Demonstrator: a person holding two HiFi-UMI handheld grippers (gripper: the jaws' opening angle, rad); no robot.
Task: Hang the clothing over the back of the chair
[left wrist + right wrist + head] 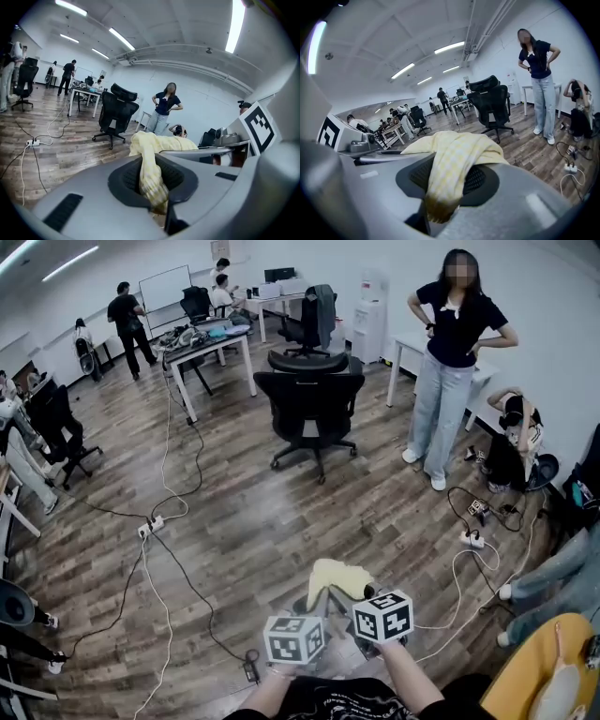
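Note:
A pale yellow checked garment (337, 578) is bunched between my two grippers, low in the head view. My left gripper (152, 187) is shut on one fold of it, and the cloth (149, 154) trails forward out of the jaws. My right gripper (440, 192) is shut on another fold, with the yellow cloth (454, 157) draped over its jaws. Both marker cubes (293, 638) (382, 615) sit side by side. The black office chair (309, 409) stands well ahead on the wooden floor, back towards me; it also shows as the chair (115, 115) and the chair (490, 105).
A person (455, 362) stands right of the chair, and another (516, 437) crouches by the wall. Cables and a power strip (150, 526) lie across the floor on the left, more cables (473, 540) on the right. A desk (206, 348) stands behind the chair at the left.

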